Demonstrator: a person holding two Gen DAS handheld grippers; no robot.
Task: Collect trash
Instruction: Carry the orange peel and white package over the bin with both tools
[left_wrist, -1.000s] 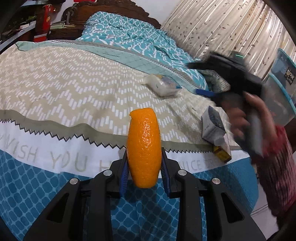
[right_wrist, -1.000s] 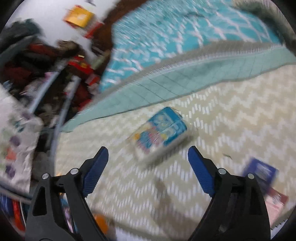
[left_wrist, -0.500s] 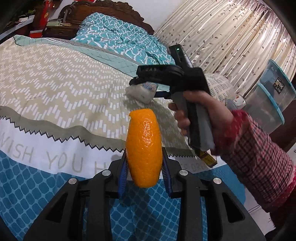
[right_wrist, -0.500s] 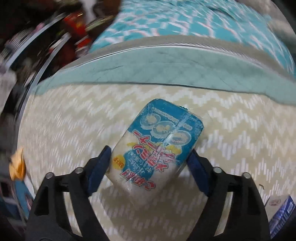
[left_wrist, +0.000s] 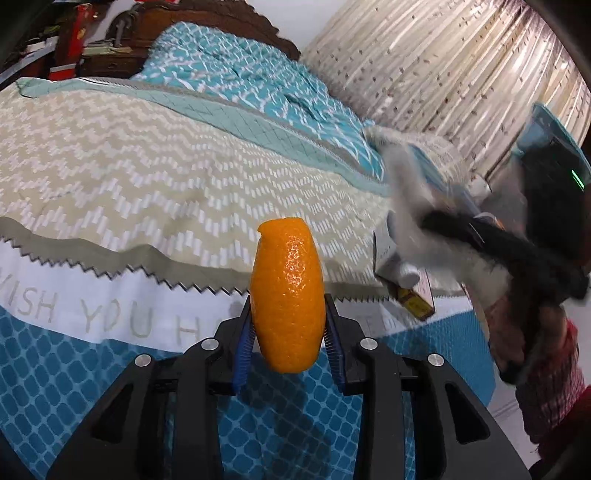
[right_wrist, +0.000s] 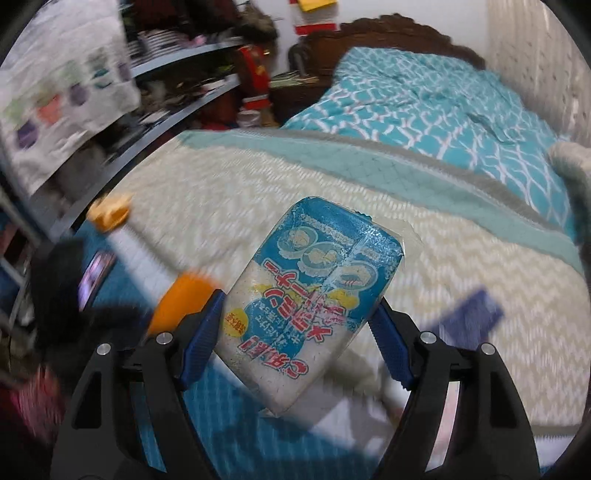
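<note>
- The left gripper (left_wrist: 288, 350) was clamped on one curved piece of orange peel (left_wrist: 287, 295), upright between its two blue pads, above the foot of the bed.
- The right gripper (right_wrist: 295, 332) was clamped on one blue-and-white printed plastic packet (right_wrist: 314, 295), lifted clear of the one beige zigzag-patterned bedspread (right_wrist: 461, 295).
- One crumpled grey-and-yellow carton (left_wrist: 402, 280) lay on the bedspread near its edge, beside the blurred right gripper.
- One dark blue flat wrapper (right_wrist: 469, 314) lay on the bedspread, too blurred to tell more.
</note>
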